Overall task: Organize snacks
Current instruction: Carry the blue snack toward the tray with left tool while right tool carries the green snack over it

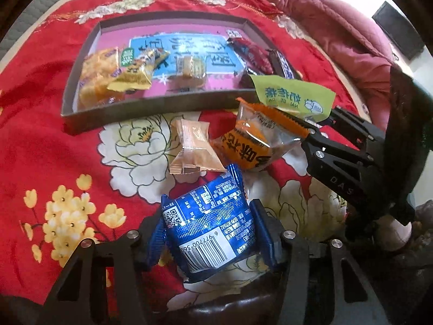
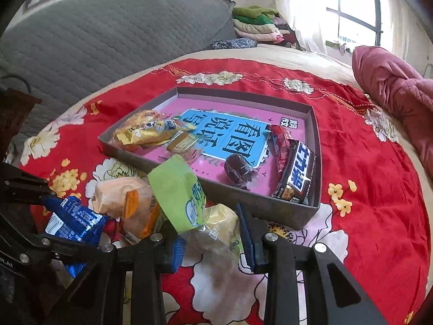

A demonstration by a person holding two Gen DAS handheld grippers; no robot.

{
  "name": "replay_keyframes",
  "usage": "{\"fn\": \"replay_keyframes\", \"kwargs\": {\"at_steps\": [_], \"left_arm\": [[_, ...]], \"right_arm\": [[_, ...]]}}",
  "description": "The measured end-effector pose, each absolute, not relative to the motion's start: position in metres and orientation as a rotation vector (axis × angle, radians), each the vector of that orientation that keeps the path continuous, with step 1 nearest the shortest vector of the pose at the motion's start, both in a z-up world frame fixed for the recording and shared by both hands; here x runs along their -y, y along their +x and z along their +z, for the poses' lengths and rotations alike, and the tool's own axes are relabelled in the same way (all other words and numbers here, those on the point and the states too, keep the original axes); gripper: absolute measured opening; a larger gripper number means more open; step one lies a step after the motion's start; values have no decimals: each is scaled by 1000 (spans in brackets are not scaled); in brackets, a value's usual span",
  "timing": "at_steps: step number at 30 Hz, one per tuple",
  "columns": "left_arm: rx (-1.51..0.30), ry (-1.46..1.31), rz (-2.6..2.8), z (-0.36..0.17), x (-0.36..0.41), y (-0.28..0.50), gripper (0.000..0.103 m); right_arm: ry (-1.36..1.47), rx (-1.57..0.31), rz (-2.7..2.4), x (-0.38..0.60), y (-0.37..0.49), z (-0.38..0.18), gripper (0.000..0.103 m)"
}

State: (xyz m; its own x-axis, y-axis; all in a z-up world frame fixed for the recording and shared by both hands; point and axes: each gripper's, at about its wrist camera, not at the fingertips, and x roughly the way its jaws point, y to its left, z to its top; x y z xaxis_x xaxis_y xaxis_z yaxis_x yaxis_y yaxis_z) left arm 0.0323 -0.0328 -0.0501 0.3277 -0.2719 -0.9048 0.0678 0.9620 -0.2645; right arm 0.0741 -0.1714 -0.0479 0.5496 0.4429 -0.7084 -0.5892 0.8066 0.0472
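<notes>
The left gripper [image 1: 208, 233] is clamped on a blue snack packet [image 1: 208, 230] at the lower middle of the left wrist view, its barcode end toward the camera and its long axis running up the frame toward the box. The right gripper [image 2: 213, 241] pinches a green-and-clear packet [image 2: 184, 195] at the lower middle of its view; the green end leans up and left, and the clear end sits between the pads. Whether the pads press it fully is hard to judge there, but in the left wrist view the packet hangs from the black fingers at right. An orange packet [image 1: 251, 140] and a tan wrapped sweet [image 1: 192, 149] lie just beside each other on the red floral cloth [image 1: 40, 135]. The shallow cardboard box [image 1: 130, 113] holds yellow packets, a chocolate bar [image 2: 297, 173] and others. The packet lettering is distorted at the frame edges. A grey quilted mattress [image 2: 108, 40], a pink quilt [image 2: 400, 86] and a window [image 2: 354, 8] lie behind.
</notes>
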Motion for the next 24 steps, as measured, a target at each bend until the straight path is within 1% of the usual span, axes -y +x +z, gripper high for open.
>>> {"fn": "replay_keyframes", "kwargs": {"at_steps": [10, 24], "left_arm": [[-1152, -224, -222, -22, 17, 24, 59], [-1112, -253, -197, -9, 11, 33, 59]], "right_arm": [[-128, -757, 621, 181, 75, -38, 35], [-49, -716, 612, 193, 80, -25, 35]]}}
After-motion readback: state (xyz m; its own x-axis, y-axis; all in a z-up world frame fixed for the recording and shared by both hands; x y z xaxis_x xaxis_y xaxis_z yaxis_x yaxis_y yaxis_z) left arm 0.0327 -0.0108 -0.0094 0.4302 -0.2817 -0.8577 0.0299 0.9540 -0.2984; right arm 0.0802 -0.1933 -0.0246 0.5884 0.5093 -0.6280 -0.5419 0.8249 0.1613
